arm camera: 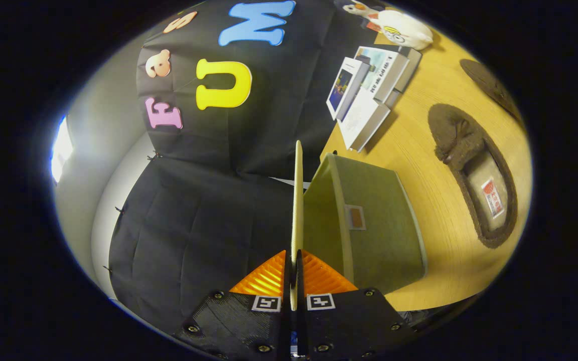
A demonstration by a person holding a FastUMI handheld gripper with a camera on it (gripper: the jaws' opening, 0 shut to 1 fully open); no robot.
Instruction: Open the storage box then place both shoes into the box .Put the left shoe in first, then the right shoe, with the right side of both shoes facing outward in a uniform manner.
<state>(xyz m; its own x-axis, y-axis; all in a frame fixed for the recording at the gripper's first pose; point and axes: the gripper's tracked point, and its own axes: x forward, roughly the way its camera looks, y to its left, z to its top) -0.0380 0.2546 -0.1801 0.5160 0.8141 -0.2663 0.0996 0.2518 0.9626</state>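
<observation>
**Lid pinched, box open on the table**

Gripper (293, 273) fingers were pressed together on the thin pale lid (297, 200) of the storage box (369, 225), with the lid's edge running straight out between them and beyond their tips. The view was rolled, so the wooden table (419, 150) appeared tilted on its side. The olive-green fabric box sat on the table just beside the fingers, with a small patch on its facing wall. Beyond the box lay 1 brown slipper-style shoe (474, 175), well apart from it, its opening showing a pale insole with a label. A 2nd dark shoe (492, 87) lay farther off near the table's edge, partly cut off. A stack of books (369, 95) rested near the wall cloth, and a white plush toy (404, 27) sat past them.
</observation>
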